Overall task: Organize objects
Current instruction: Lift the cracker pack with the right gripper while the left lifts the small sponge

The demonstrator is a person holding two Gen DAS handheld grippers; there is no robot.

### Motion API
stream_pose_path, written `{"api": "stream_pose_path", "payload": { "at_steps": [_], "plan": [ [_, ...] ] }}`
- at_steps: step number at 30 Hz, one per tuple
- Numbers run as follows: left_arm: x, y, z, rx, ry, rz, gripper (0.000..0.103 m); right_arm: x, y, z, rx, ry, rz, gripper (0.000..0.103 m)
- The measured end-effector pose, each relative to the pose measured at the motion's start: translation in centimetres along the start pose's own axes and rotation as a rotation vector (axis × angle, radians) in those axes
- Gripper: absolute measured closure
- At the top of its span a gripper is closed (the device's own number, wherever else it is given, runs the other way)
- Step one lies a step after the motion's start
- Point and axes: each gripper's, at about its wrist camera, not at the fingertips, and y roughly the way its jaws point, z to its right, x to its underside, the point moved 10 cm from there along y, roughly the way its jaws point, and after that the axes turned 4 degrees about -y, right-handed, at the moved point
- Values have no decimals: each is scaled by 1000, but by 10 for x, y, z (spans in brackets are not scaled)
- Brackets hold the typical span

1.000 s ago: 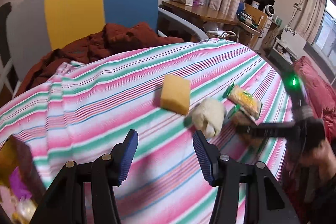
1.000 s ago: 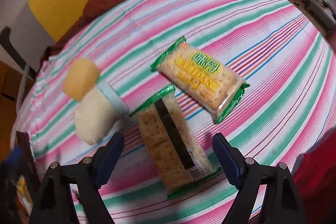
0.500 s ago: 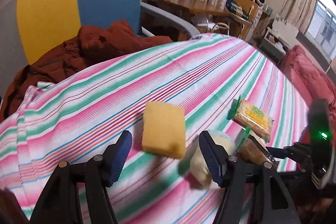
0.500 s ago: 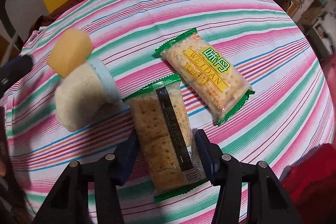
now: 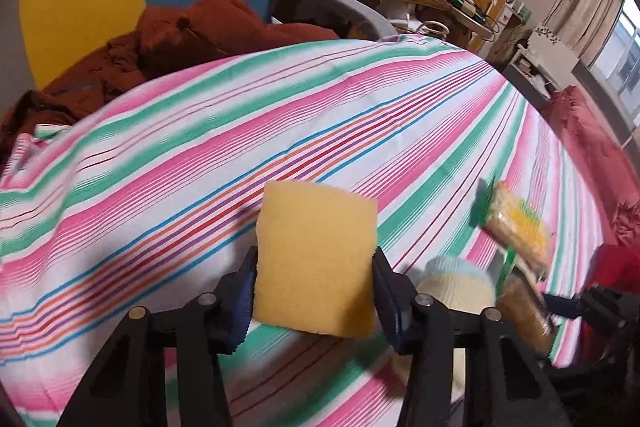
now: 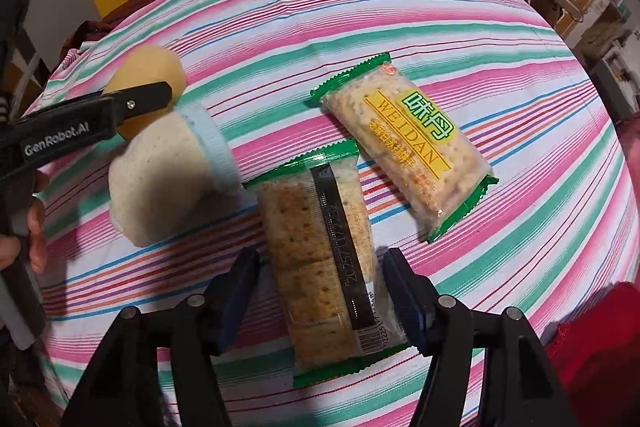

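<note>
Sponge (image 5: 316, 259) sits clamped in my left tool (image 5: 314, 291) just above the table (image 5: 280, 107), while my right tool (image 6: 318, 291), jaws having just widened, straddles the near cracker pack (image 6: 320, 255) crosswise without pressing it.

Two cracker packs (image 6: 324, 251) (image 6: 404, 143); one sponge (image 5: 316, 259); one sock (image 6: 168, 179)
</note>
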Motion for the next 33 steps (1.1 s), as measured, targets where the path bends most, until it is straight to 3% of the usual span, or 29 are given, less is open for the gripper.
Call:
{"api": "stream_pose_path", "payload": {
  "at_steps": [8,15,21,27,33],
  "plan": [
    [60,-47,-36,-69,-116,48,51,-2,-4,-4,2,-9,17,51],
    [124,-86,-30,-81,-151,68,51,-14,-1,-17,9,-32,14,52],
    [166,-111,-24,-83,-170,90,51,2,-9,-26,9,-67,11,54],
    [178,-121,-21,-87,-166,94,51,19,-18,-46,-19,-141,-34,54],
    [186,-142,-16,-83,-137,131,51,43,-33,-78,-101,-207,-62,55]
  ]
}}
